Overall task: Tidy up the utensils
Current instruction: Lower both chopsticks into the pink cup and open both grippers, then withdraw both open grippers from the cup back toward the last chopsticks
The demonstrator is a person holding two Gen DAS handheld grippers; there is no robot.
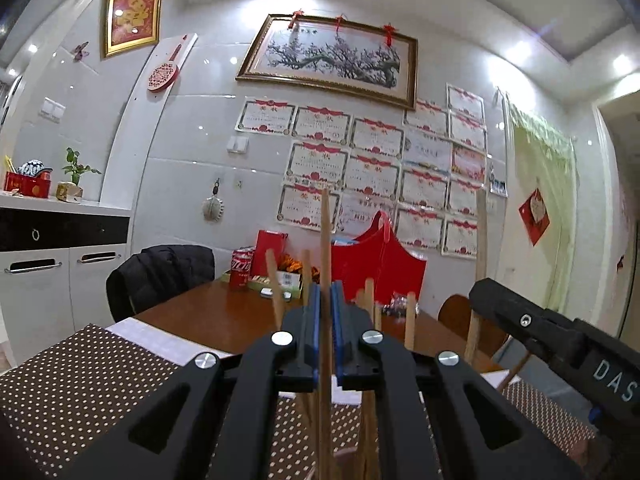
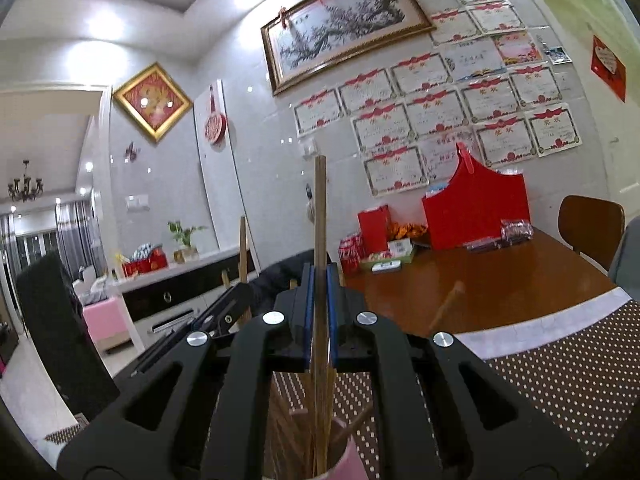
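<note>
Chopsticks (image 1: 325, 240) stand upright, pinched between both grippers' jaws.

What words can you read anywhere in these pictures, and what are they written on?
"DAS": white letters on the side of the right tool, cut off at the picture's edge.
"奖状": red heading on the certificates taped to the wall; the smaller print under it is too small to read.
Red can on the table: white script, too blurred to read.
Framed painting: a short line of writing at the top, too small.

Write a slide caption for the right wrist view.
Right hand-held gripper holds one upright chopstick above a pink cup.
</note>
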